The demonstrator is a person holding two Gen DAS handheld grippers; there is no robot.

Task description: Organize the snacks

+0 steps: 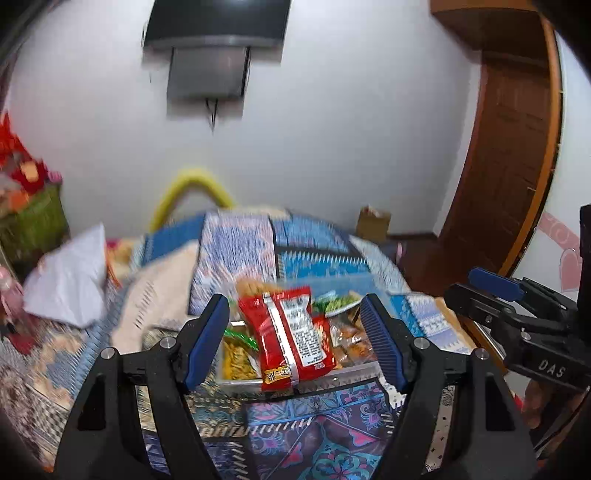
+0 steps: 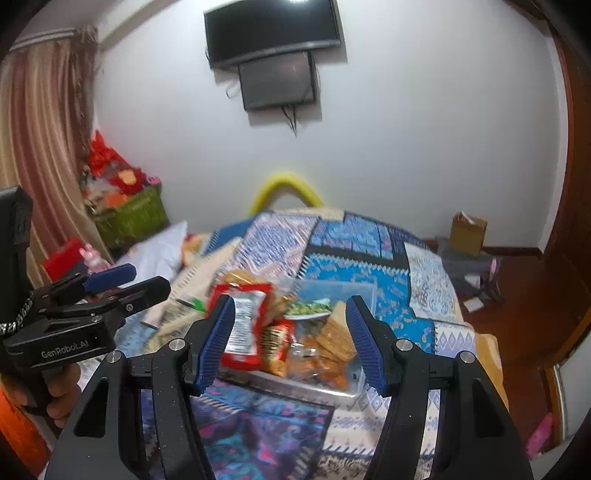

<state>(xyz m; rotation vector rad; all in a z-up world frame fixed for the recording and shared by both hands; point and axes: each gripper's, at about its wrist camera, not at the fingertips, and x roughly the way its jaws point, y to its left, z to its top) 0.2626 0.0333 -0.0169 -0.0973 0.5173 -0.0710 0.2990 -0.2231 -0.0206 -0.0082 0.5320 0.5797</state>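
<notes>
Red snack packet (image 1: pixel 290 334), lying topmost on a heap of snacks in a clear plastic tray (image 1: pixel 240 384) on the bed (image 1: pixel 236 240). In the left wrist view the packet sits directly ahead of the left tool (image 1: pixel 293 343), between the lines of its two blue pads and beyond their tips; whether it rests fully on the heap or overhangs the tray's near rim cannot be told for certain, though its lower end crosses that rim. Its long axis runs roughly away from the tool, tilted slightly to the right at the near end, so its narrow width faces the opening. The left tool's jaws stand wide apart and hold nothing.

In the right wrist view the same packet (image 2: pixel 245 328) lies ahead and to the left, close by the right tool's left pad, with orange cracker packs (image 2: pixel 325 350) and a green-printed packet (image 2: pixel 310 308) filling the space straight ahead. The right tool (image 2: pixel 291 341) also stands with jaws wide apart, empty. Each tool appears at the edge of the other's view, side by side and near each other.

Judgement: the left tool is the better aligned with the red packet, which is centred in its opening; a straight advance followed by closing across the packet's width seems the likely grasp. Motion blur softens the bed's patterned cover (image 2: pixel 354 273).

Surroundings: white pillow (image 1: pixel 70 280) to the left, wall-mounted screens (image 2: pixel 273 33) ahead.
</notes>
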